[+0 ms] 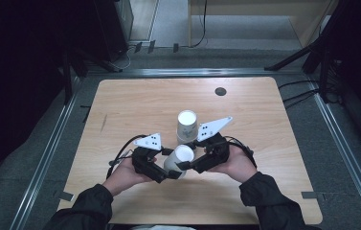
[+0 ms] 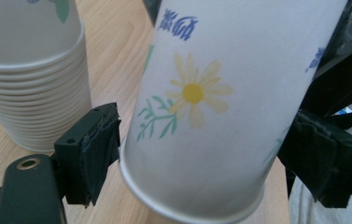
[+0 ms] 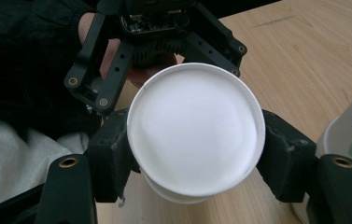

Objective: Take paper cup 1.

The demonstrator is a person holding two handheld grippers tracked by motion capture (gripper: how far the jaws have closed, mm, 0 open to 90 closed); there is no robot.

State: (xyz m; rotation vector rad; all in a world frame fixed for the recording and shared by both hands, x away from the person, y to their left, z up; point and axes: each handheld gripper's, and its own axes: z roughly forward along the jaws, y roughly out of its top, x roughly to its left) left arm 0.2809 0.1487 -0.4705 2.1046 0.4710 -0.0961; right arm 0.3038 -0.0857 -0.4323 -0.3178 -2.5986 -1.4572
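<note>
Between the two grippers, low at the near middle of the counter [image 1: 120, 103], a white paper cup [image 1: 180, 158] printed with a daisy is held off the surface, tilted, its closed base facing the right gripper's camera. That right gripper [image 3: 196, 156] pinches the cup near its base, pads pressed to both sides. From the opposite side, the left gripper [image 2: 211, 154] straddles the cup's rim end, one pad touching the wall; its grip looks loose. Just beyond the held cup, a stack of upturned cups [image 1: 186, 125] stands upright on the counter, closer to the right gripper.
</note>
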